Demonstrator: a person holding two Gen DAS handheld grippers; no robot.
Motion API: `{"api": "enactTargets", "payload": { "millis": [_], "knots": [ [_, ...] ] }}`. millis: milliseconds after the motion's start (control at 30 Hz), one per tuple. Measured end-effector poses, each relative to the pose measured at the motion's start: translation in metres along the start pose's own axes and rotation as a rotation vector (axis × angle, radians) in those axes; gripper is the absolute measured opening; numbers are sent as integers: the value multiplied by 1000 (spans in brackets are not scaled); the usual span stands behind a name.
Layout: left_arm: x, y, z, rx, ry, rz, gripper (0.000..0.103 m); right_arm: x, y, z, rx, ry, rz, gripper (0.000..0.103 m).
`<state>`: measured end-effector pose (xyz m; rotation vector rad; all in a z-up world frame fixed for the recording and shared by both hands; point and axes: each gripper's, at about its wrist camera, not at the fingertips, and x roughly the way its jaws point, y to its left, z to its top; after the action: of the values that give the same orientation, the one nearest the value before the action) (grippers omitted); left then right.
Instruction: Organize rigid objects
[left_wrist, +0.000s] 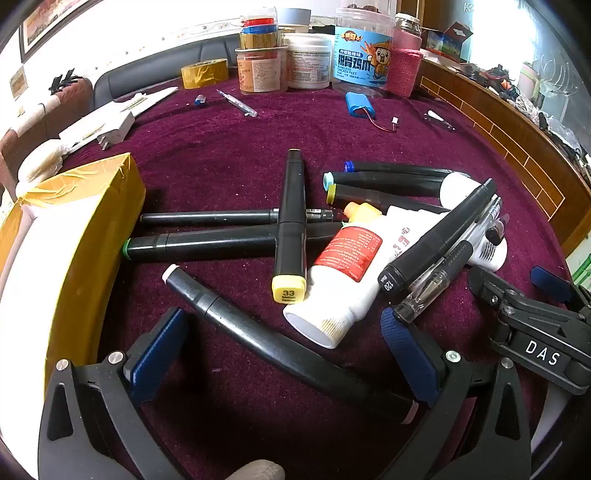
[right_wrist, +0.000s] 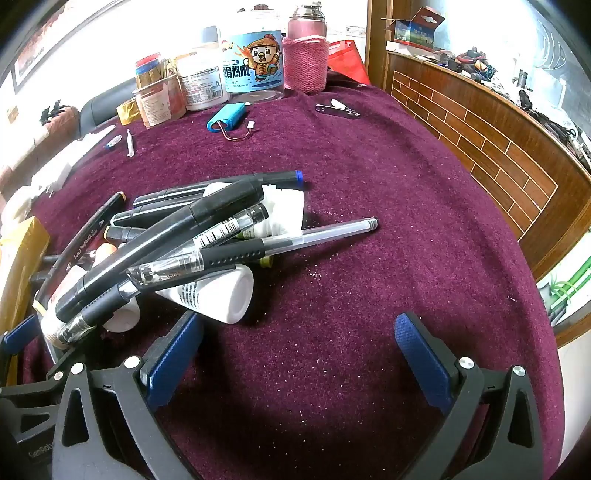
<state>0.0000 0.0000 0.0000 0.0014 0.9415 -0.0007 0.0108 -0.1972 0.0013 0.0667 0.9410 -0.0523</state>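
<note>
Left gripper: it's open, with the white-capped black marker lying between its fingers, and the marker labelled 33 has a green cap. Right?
Not quite. The left wrist view shows the left gripper open with the white-capped black marker lying between its fingers, but the marker labelled 33 has a yellow cap, not a green one. The green end belongs to a different marker lying crosswise under it.

We take this for a lived-in home room. A plum velvet cloth (right_wrist: 369, 177) covers the table; behind it we see a dark leather sofa (left_wrist: 155, 70), a framed picture (left_wrist: 48, 22) on the wall, a wood-panelled partition (right_wrist: 480, 136), and household jars such as a chicken-feet snack tub (left_wrist: 364, 48).
</note>
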Motion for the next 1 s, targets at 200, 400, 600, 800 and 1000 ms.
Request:
{"api": "enactTargets", "payload": {
  "millis": [200,400,600,800,1000],
  "knots": [
    [0,0,0,0,0,0,103,0,0,0,0,0,0,102],
    [0,0,0,0,0,0,103,0,0,0,0,0,-1,102],
    [0,0,0,0,0,0,103,0,0,0,1,0,-1,102],
    [0,0,0,-15,6,9,103,-1,2,-1,-10,2,6,102],
    [-15,4,-13,78,130,-54,103,-5,-4,1,-89,107,137,102]
  ]
}}
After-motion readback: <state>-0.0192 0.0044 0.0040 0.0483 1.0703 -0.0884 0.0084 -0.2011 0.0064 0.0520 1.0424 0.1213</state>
